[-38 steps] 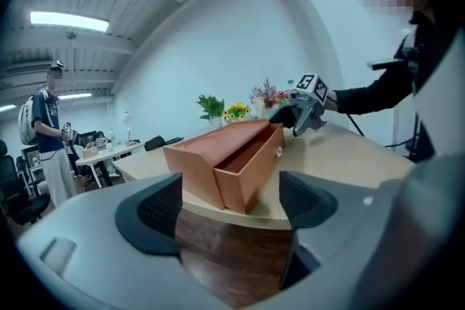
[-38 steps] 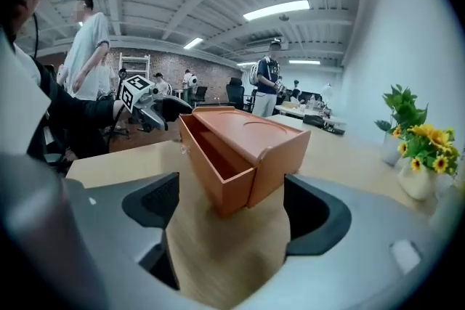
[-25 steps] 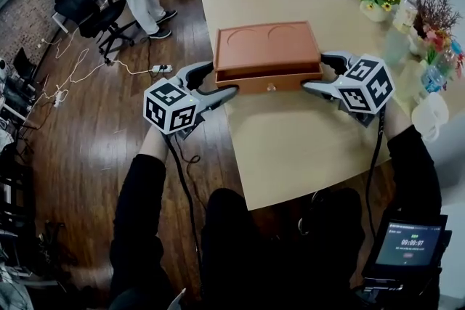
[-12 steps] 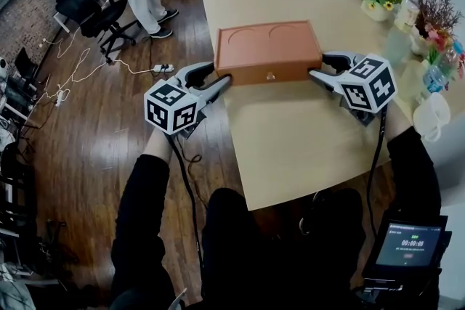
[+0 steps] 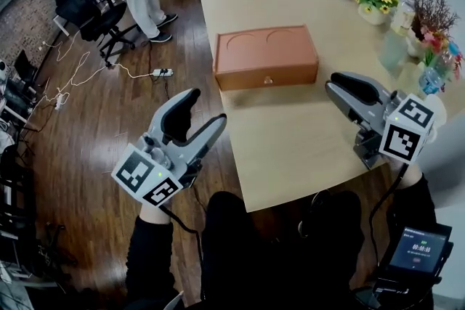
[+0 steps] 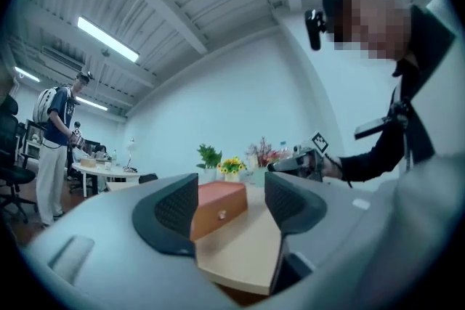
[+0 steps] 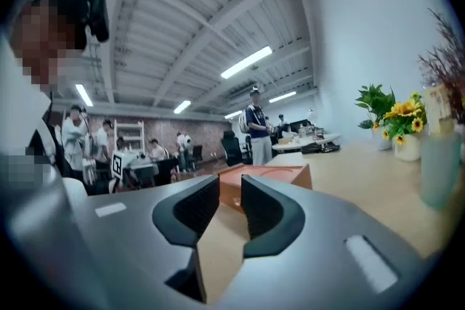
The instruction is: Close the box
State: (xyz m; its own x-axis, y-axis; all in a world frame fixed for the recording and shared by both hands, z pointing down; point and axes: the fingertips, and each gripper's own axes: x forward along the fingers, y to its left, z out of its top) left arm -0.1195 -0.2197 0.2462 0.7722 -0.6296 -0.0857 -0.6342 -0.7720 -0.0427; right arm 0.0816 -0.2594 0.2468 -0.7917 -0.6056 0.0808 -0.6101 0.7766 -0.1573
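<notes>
Both have pulled back from the shut box; left hand-held gripper opening, empty; right hand-held gripper closing, empty.

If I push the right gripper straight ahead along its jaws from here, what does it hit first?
Most likely the orange box: it sits dead ahead of the right gripper, whose empty jaws are closing, with only bare table in between. How far off it is, I can't judge.

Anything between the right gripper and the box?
Nothing visible. Only bare table lies between the right gripper, whose jaws are closing on nothing, and the box, whose drawer sits flush.
</notes>
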